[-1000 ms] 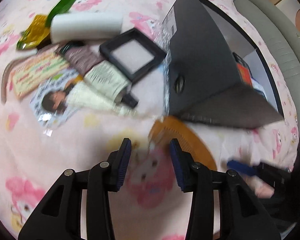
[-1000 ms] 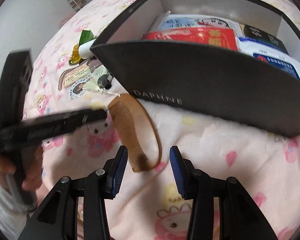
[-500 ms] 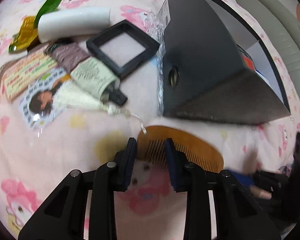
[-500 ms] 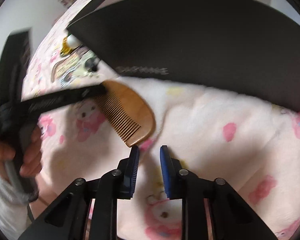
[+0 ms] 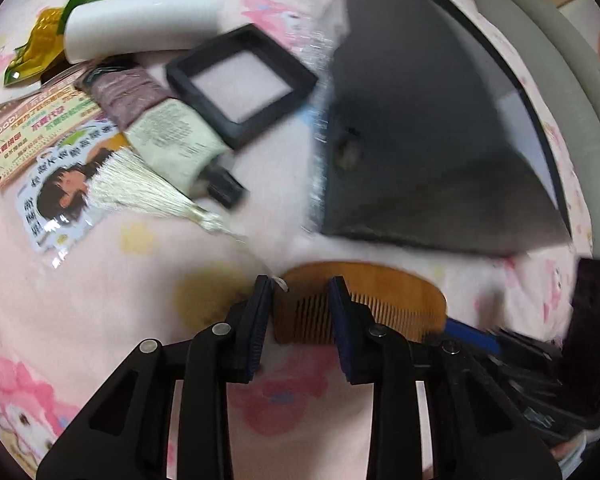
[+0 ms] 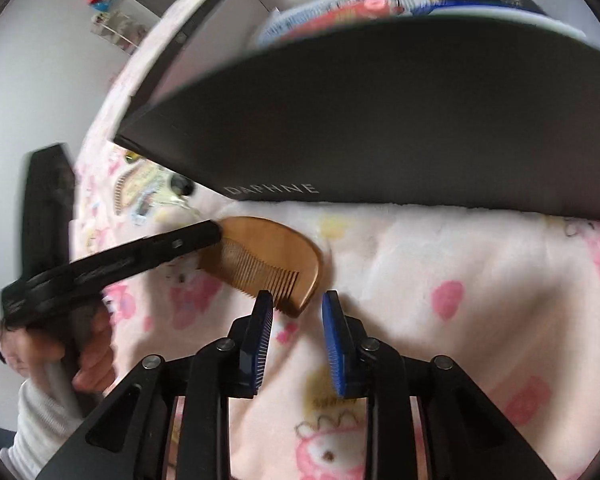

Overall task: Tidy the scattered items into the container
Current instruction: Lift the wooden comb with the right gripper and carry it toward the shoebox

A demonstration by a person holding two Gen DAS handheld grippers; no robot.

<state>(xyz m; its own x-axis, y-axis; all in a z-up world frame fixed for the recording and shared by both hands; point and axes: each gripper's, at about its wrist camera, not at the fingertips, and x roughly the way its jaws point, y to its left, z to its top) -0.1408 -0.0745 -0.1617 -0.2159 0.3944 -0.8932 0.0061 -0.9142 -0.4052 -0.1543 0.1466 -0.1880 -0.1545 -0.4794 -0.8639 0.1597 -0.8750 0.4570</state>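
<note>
A wooden comb lies on the pink blanket in front of the black box. My left gripper is closed on the comb's left end, teeth between the pads. In the right wrist view the comb lies just ahead of my right gripper, which is open with the comb's near end at its left pad. The left gripper's fingers show there on the comb's far end. The box holds several packets.
Scattered left of the box: a black square frame, a white roll, a tube, a tassel, printed cards and a gold-green wrapper. A grey cushion lies behind the box.
My left gripper closed on the comb's end and turned it. My right gripper narrowed, then opened again and moved up to the comb's other end.
</note>
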